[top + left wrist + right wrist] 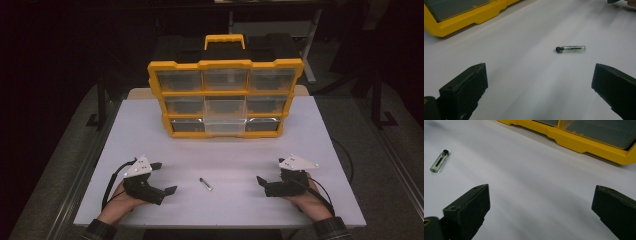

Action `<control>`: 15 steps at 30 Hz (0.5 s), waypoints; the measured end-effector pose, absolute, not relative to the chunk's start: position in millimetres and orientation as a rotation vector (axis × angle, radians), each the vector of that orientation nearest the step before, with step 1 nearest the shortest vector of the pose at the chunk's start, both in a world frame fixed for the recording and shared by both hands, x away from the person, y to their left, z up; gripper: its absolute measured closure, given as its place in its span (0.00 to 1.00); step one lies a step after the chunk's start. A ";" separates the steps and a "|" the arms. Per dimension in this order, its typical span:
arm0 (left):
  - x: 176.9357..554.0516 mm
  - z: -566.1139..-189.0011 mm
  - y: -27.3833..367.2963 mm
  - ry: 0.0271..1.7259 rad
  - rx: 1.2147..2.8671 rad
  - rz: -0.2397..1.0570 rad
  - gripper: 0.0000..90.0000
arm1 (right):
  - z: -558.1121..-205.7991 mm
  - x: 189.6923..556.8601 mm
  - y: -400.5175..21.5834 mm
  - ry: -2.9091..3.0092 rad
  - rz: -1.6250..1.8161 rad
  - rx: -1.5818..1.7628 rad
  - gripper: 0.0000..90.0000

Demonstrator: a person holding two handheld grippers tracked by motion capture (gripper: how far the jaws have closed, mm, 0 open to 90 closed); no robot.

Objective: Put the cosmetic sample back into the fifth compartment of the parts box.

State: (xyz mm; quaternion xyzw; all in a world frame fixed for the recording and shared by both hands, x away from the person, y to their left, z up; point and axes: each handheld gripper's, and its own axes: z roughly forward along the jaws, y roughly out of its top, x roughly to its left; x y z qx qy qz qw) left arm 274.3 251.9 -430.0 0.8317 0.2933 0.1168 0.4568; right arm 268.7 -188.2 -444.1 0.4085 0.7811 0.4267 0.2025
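A small clear glass vial [205, 184] with a black cap lies flat on the white table [150, 130], between the two grippers. My left gripper [166, 177] rests to its left, jaws wide open and holding nothing. My right gripper [270, 173] rests to the vial's right, also open and holding nothing. In the left gripper view the vial [571, 49] lies ahead and to the right of the open gripper [540, 75]. In the right gripper view the vial [439, 161] lies far off to the upper left of the open gripper [540, 195].
A yellow drawer organizer [225, 97] with a black top and handle stands upright at the back centre of the table, its clear drawers facing me. Its base shows in the left gripper view [469, 17] and in the right gripper view [584, 142]. The table edges drop off to a dark floor.
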 end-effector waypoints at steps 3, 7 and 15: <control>275.3 -428.9 247.7 0.732 2.044 0.274 0.00 | -443.8 268.6 -187.6 2.181 1.192 1.145 0.01; 276.6 -426.1 242.3 0.727 2.040 0.264 0.00 | -444.1 268.8 -187.0 2.185 1.194 1.141 0.01; 278.9 -425.0 229.2 0.714 2.043 0.230 0.00 | -443.4 268.6 -186.0 2.185 1.197 1.136 0.01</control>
